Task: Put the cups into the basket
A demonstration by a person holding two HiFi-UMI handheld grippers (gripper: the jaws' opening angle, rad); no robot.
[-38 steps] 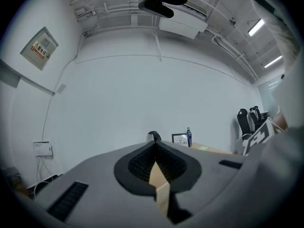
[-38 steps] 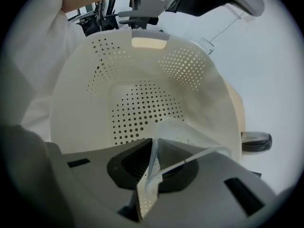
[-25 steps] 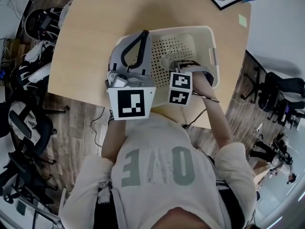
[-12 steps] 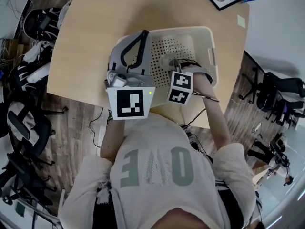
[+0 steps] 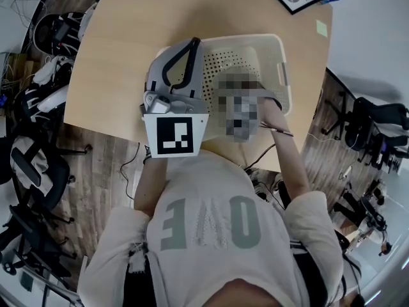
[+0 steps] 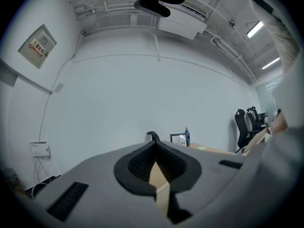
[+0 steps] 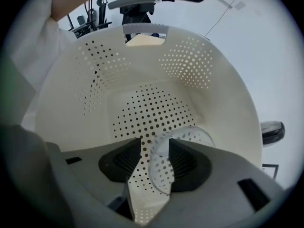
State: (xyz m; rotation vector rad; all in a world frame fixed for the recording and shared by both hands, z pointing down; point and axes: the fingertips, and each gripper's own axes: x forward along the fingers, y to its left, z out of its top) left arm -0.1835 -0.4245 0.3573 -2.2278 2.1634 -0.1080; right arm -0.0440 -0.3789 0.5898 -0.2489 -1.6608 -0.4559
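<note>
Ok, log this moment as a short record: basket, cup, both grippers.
basket: cream, perforated, on the wooden table
cup: clear, inside the basket, between the right gripper's fingers
right gripper: points down into the basket; fingers apart, have just been opening, not clamping the cup
left gripper: fingers together, nothing between them

The basket (image 7: pixel 228 99) is cream with dotted holes, the cup (image 7: pixel 160 166) clear, the table (image 5: pixel 128 56) tan.
</note>
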